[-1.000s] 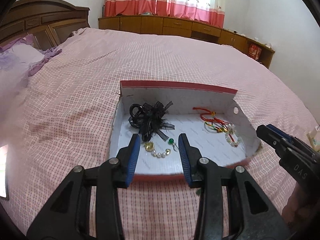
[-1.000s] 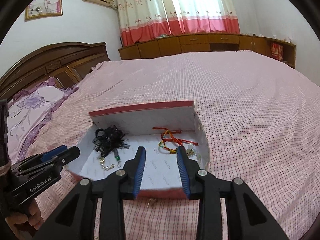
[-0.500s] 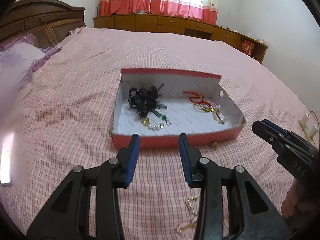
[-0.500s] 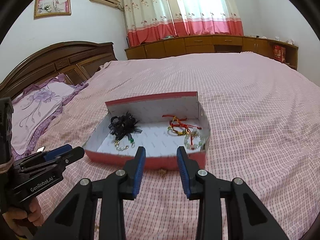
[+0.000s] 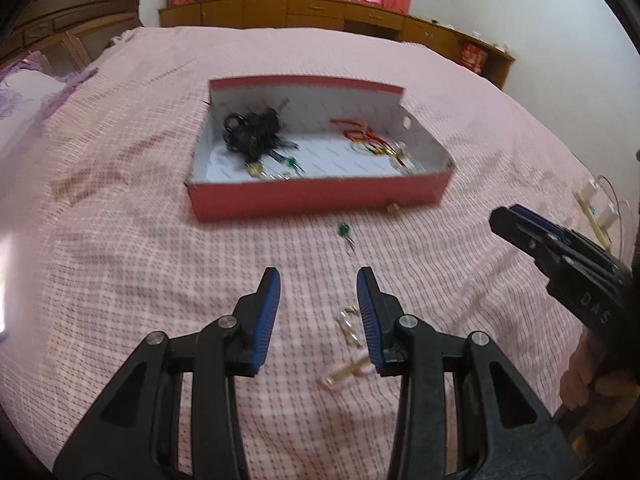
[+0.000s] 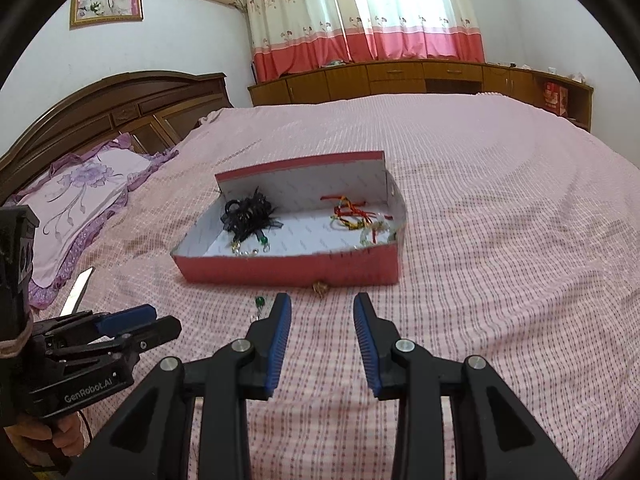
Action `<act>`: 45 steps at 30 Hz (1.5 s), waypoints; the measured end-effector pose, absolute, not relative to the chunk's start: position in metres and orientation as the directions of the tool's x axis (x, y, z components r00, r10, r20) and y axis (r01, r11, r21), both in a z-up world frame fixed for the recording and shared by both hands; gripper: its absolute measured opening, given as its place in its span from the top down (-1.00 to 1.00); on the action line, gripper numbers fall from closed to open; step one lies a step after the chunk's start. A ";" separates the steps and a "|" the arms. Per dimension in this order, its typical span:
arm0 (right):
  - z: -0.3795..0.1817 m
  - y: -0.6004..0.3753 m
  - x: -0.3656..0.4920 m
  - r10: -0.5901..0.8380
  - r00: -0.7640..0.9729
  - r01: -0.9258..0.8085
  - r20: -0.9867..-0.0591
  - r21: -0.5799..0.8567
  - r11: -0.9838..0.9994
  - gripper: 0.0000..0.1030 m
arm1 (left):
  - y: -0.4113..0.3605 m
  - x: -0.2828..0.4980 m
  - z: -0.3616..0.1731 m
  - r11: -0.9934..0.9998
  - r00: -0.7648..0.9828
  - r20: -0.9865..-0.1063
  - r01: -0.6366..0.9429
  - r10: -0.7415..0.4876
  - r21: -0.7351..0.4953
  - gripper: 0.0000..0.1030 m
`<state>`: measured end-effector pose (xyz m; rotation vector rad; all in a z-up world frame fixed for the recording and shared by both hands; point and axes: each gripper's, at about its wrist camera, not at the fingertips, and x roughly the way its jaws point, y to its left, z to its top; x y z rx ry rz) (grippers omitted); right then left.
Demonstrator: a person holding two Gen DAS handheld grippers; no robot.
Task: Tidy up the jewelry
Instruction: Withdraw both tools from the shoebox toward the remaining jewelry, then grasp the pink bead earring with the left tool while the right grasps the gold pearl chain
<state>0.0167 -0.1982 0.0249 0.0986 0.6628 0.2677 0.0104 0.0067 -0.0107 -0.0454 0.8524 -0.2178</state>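
Hovering both released, empty hand-held grippers, left [image 5: 318,280] and right [image 6: 322,306], I face loose gold clips [image 5: 348,324] lying outside the red cardboard box [image 5: 320,196].

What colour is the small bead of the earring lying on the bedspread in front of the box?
Green. The earring shows best in the left wrist view.

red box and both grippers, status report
Left gripper and right gripper open, empty. Red cardboard box holds jewelry. Green bead earring loose on the pink checked bedspread. Nothing blocking.
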 end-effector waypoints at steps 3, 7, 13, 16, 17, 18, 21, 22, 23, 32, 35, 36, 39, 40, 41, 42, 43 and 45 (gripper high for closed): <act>0.022 -0.201 0.013 0.271 0.751 -0.206 -0.602 0.176 0.962 0.32 | 0.002 0.005 -0.013 0.969 0.616 -0.751 0.210 -0.236 -0.132 0.39; 0.018 -0.207 0.008 0.265 0.746 -0.191 -0.611 0.184 0.964 0.32 | -0.003 -0.003 -0.015 0.957 0.591 -0.761 0.259 -0.266 -0.133 0.39; 0.015 -0.213 0.006 0.258 0.742 -0.175 -0.619 0.194 0.965 0.32 | -0.011 -0.011 -0.023 0.939 0.552 -0.783 0.323 -0.286 -0.116 0.38; 0.014 -0.214 0.005 0.260 0.740 -0.174 -0.621 0.196 0.965 0.32 | -0.015 -0.012 -0.030 0.934 0.525 -0.801 0.338 -0.286 -0.112 0.38; 0.014 -0.214 0.005 0.260 0.739 -0.174 -0.621 0.196 0.965 0.32 | -0.017 -0.011 -0.033 0.932 0.515 -0.808 0.345 -0.286 -0.110 0.38; 0.014 -0.214 0.005 0.260 0.739 -0.174 -0.621 0.197 0.965 0.32 | -0.018 -0.012 -0.034 0.931 0.508 -0.813 0.350 -0.285 -0.107 0.38; 0.012 -0.214 0.005 0.259 0.738 -0.171 -0.623 0.199 0.965 0.32 | -0.024 -0.010 -0.045 0.928 0.480 -0.837 0.364 -0.261 -0.081 0.39; 0.012 -0.214 0.005 0.259 0.738 -0.169 -0.624 0.201 0.965 0.32 | -0.025 -0.010 -0.048 0.930 0.480 -0.842 0.361 -0.246 -0.066 0.39; 0.011 -0.215 0.004 0.260 0.737 -0.168 -0.624 0.203 0.965 0.32 | -0.027 -0.010 -0.050 0.933 0.486 -0.844 0.356 -0.228 -0.047 0.39; 0.009 -0.217 0.006 0.262 0.732 -0.163 -0.629 0.212 0.964 0.32 | -0.018 -0.009 -0.055 0.937 0.488 -0.838 0.342 -0.245 -0.076 1.00; 0.008 -0.215 0.006 0.263 0.730 -0.166 -0.631 0.210 0.963 0.32 | -0.014 -0.011 -0.051 0.936 0.498 -0.826 0.338 -0.262 -0.093 1.00; 0.007 -0.214 0.006 0.264 0.729 -0.169 -0.632 0.209 0.963 0.32 | -0.013 -0.012 -0.049 0.937 0.503 -0.821 0.334 -0.268 -0.101 1.00; 0.008 -0.212 0.007 0.268 0.726 -0.173 -0.633 0.210 0.962 0.32 | -0.004 -0.010 -0.039 0.939 0.524 -0.802 0.319 -0.288 -0.129 1.00; 0.008 -0.211 0.007 0.270 0.726 -0.174 -0.633 0.211 0.962 0.32 | 0.000 -0.010 -0.035 0.940 0.534 -0.794 0.311 -0.292 -0.137 1.00; 0.009 -0.210 0.007 0.271 0.726 -0.175 -0.632 0.212 0.962 0.32 | 0.005 -0.009 -0.032 0.943 0.545 -0.786 0.302 -0.291 -0.140 1.00; 0.009 -0.209 0.007 0.274 0.725 -0.178 -0.632 0.213 0.961 0.32 | 0.009 -0.008 -0.028 0.946 0.556 -0.780 0.293 -0.286 -0.138 1.00; 0.009 -0.208 0.008 0.277 0.724 -0.180 -0.632 0.214 0.960 0.32 | 0.012 -0.007 -0.026 0.949 0.565 -0.775 0.285 -0.282 -0.137 1.00; 0.009 -0.204 0.009 0.288 0.718 -0.188 -0.634 0.222 0.957 0.32 | 0.020 -0.006 -0.021 0.955 0.586 -0.763 0.261 -0.273 -0.142 1.00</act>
